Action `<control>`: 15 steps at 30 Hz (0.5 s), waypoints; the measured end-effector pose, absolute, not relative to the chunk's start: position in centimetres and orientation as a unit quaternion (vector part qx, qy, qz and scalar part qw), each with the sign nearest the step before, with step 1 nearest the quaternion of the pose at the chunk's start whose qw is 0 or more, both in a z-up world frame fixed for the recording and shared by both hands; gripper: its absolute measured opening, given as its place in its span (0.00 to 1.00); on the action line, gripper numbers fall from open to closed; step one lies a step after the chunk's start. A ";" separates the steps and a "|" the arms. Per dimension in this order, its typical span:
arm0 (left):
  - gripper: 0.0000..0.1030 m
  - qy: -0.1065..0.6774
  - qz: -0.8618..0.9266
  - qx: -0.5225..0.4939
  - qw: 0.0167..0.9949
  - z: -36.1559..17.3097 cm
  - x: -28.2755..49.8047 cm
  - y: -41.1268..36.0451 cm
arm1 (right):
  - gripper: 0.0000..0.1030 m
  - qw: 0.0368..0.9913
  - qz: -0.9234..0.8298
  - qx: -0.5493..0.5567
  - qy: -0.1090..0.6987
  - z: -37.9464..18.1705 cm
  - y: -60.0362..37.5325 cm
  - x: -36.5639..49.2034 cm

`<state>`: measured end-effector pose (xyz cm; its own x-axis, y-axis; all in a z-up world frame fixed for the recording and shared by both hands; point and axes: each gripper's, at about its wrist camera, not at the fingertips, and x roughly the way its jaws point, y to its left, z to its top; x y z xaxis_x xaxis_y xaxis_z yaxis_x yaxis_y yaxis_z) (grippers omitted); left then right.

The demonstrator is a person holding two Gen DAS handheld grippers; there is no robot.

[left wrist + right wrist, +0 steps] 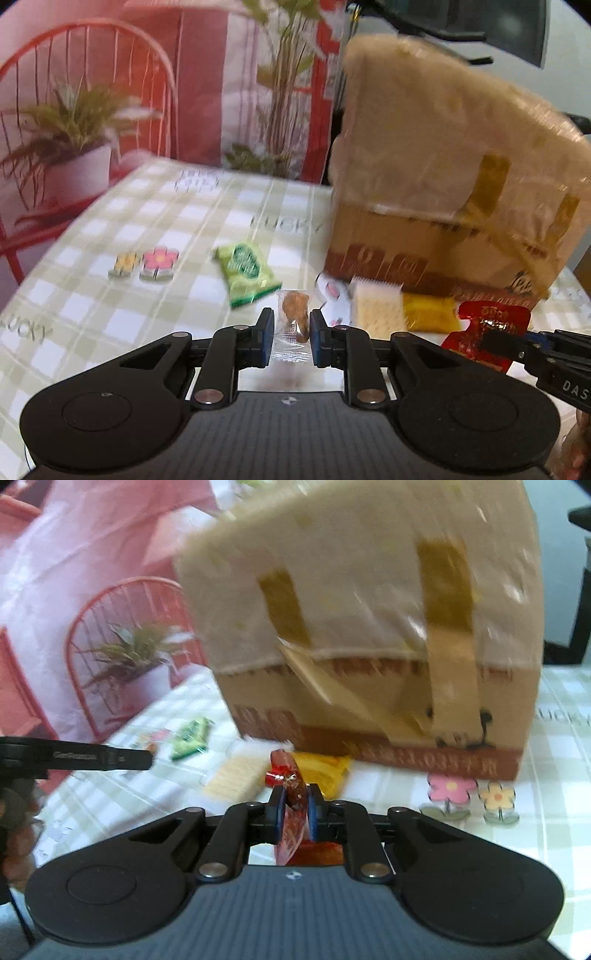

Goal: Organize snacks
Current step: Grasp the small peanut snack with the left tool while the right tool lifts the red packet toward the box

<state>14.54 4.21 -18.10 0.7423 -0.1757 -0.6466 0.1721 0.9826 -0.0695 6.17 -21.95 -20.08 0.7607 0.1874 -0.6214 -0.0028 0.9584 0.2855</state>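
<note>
My left gripper is shut on a clear-wrapped brown snack, held above the checked tablecloth. My right gripper is shut on a red snack packet; the packet also shows in the left wrist view at the right. On the table by the cardboard box lie a green packet, a pale cracker packet, a yellow packet and a small white packet. The box fills the right wrist view, with the cracker packet, yellow packet and green packet in front.
Flower-shaped ornaments stand on the table. The left gripper's finger reaches in from the left of the right wrist view. A pink backdrop with a red chair and potted plant hangs behind the table.
</note>
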 end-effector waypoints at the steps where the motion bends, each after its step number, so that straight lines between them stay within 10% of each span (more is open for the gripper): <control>1: 0.21 0.337 -0.096 -0.001 0.937 -17.5 14.5 4.0 | 0.13 0.932 0.059 0.129 0.334 -19.3 -21.8 6.1; 15: 0.21 0.210 -0.143 -0.020 0.967 -7.4 15.2 1.0 | 0.13 0.970 0.102 0.124 0.184 -7.1 -22.9 7.1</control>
<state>15.17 0.96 -7.39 0.8707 -0.2849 -0.4008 0.2683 0.9583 -0.0983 7.06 -22.91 -7.14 0.9115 0.2435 -0.3314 -0.1523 0.9485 0.2779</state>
